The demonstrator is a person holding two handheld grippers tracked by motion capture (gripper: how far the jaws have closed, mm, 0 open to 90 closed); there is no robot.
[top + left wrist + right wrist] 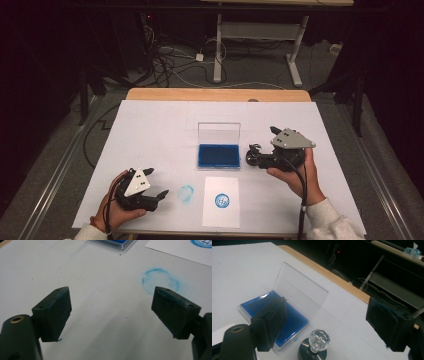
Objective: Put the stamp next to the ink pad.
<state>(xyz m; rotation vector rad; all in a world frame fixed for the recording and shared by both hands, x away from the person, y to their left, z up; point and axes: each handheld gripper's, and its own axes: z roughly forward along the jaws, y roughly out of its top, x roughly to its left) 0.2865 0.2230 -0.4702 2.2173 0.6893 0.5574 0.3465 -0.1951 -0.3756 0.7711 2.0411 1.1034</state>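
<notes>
A blue ink pad lies in a clear case at the middle of the white sheet, its lid standing upright. In the right gripper view the ink pad is just beyond a stamp with a crystal knob on a round black base, which stands upright on the sheet. My right gripper is open above the stamp, with its jaws wide apart and off it. In the high view the right gripper is beside the pad's right edge. My left gripper rests open at the front left, holding nothing. The left gripper points at bare sheet.
A white paper with a round blue stamp print lies at the front centre. A blue ring smudge marks the sheet between it and my left gripper; the same smudge is near the right jaw. The wooden table edge runs along the back.
</notes>
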